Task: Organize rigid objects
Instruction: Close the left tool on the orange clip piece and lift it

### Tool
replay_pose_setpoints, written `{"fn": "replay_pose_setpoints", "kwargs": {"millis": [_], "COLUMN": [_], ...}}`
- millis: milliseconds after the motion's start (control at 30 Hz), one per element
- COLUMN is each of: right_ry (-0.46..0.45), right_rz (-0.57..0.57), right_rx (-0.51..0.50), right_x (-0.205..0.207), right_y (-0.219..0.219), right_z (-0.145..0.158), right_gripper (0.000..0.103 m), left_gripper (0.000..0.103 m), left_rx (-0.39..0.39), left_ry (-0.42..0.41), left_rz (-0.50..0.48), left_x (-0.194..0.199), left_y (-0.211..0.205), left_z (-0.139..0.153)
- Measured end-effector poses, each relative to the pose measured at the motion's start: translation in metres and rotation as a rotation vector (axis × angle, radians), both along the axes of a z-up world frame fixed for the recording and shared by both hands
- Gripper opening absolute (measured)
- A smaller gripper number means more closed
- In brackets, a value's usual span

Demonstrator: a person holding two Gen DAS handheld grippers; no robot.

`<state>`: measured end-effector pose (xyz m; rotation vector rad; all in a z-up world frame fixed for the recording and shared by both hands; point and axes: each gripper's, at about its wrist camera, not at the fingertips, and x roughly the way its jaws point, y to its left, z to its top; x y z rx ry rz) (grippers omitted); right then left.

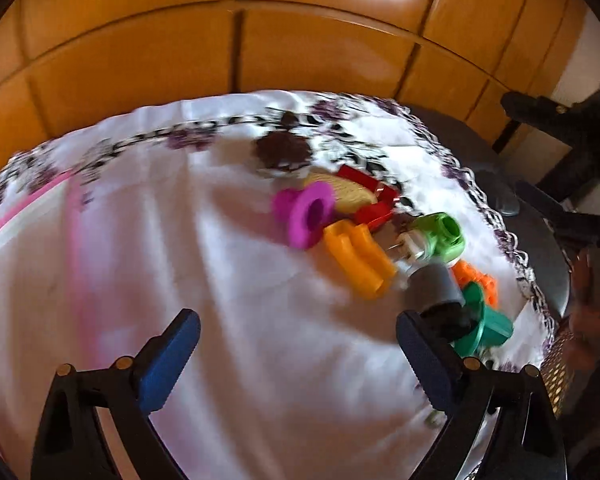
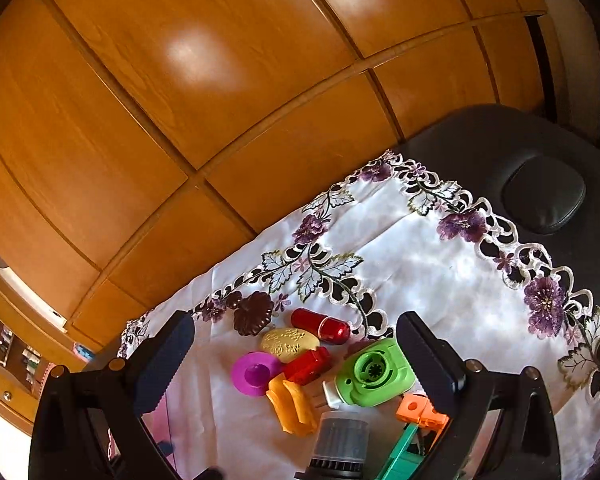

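Orange-brown glossy wooden cabinet doors (image 2: 204,92) fill the background, and in front of them a white tablecloth with purple embroidered flowers and a cutwork edge (image 2: 440,264) covers the work surface; a dark padded seat (image 2: 544,196) sits beyond the cloth's edge. Small rigid plastic objects lie clustered together on the cloth near its border: a magenta flanged spool (image 1: 304,214), an orange double-tube piece (image 1: 358,258), a lime-green round camera-like toy (image 2: 374,374), a red glossy capsule (image 2: 320,326), a yellow textured oval piece (image 2: 289,342), a red blocky piece (image 2: 306,364), a dark brown flower-shaped mould (image 2: 253,318), a grey ribbed cylinder (image 2: 342,438), an orange cube piece (image 2: 422,410) and a teal green flanged part (image 1: 486,326). Left gripper (image 1: 298,354), blue pads, hangs over bare cloth beside the cluster, jaws spread wide, nothing between them; left view is motion-blurred. Right gripper (image 2: 294,360) is also released, jaws apart and framing the cluster from above, gripping nothing. A pink-edged flat item (image 1: 28,204) lies at the cloth's far left, too blurred to identify.
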<state>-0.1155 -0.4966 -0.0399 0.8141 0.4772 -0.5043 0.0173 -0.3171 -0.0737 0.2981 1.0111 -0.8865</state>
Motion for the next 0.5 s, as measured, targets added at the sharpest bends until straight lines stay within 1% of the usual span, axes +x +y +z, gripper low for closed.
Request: {"fn": "replay_pose_setpoints", "kwargs": {"millis": [100, 233, 333, 367, 400, 433, 467, 500], "right_ry": [-0.009, -0.015, -0.013, -0.011, -0.006, -0.004, -0.001, 0.005], "right_rz": [0.001, 0.005, 0.008, 0.008, 0.009, 0.011, 0.013, 0.014], "right_rx": [0.004, 0.016, 0.011, 0.007, 0.003, 0.001, -0.002, -0.006], "right_x": [-0.001, 0.0, 0.001, 0.002, 0.002, 0.003, 0.003, 0.004], "right_y": [-0.001, -0.002, -0.002, -0.001, -0.001, -0.001, 0.0, 0.0], "right_z": [0.0, -0.001, 0.0, 0.0, 0.001, 0.001, 0.001, 0.001], "right_gripper": [0.103, 0.103, 0.103, 0.103, 0.103, 0.103, 0.103, 0.102], "left_gripper": [0.091, 0.085, 0.073, 0.065, 0.054, 0.05, 0.032, 0.027], "left_rx": [0.005, 0.024, 0.05, 0.06, 0.068, 0.077, 0.079, 0.085], "left_ry": [0.03, 0.079, 0.091, 0.102, 0.108, 0.082, 0.044, 0.031], "left_rz": [-0.028, -0.025, -0.016, -0.016, -0.019, -0.02, -0.019, -0.017], "left_x": [0.003, 0.01, 0.016, 0.018, 0.019, 0.019, 0.018, 0.018], "left_y": [-0.025, -0.054, -0.072, -0.077, -0.082, -0.085, -0.085, -0.083], "left_z": [-0.007, -0.02, -0.032, -0.037, -0.042, -0.044, -0.044, -0.044]}}
